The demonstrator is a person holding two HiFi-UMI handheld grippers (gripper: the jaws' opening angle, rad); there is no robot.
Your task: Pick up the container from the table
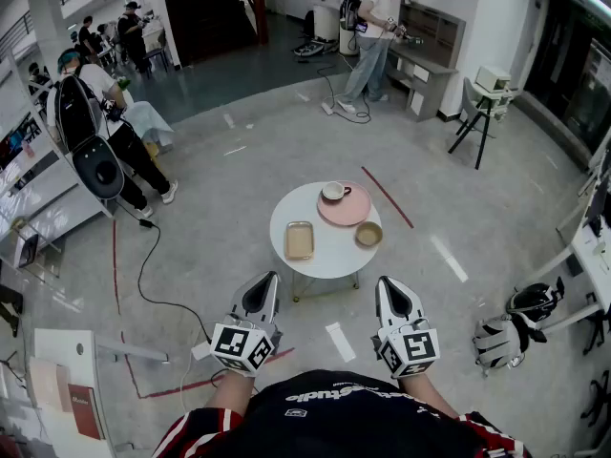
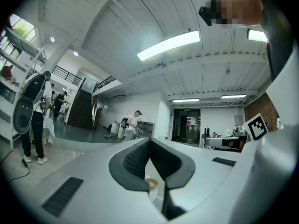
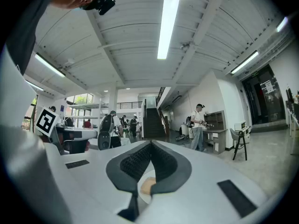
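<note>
Left gripper, right gripper both closed, before table with tray, bowl, perhaps cup.

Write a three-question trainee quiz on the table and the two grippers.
1. True or false: the cup stands on the pink plate.
2. In the head view, where on the round table does the rectangular tray lie? A) on its left part B) on its right part C) on top of the plate
3. Fill in: the left gripper and the right gripper are short of the table, both ____ and holding nothing.

Key: 1 true; 2 A; 3 shut.
</note>
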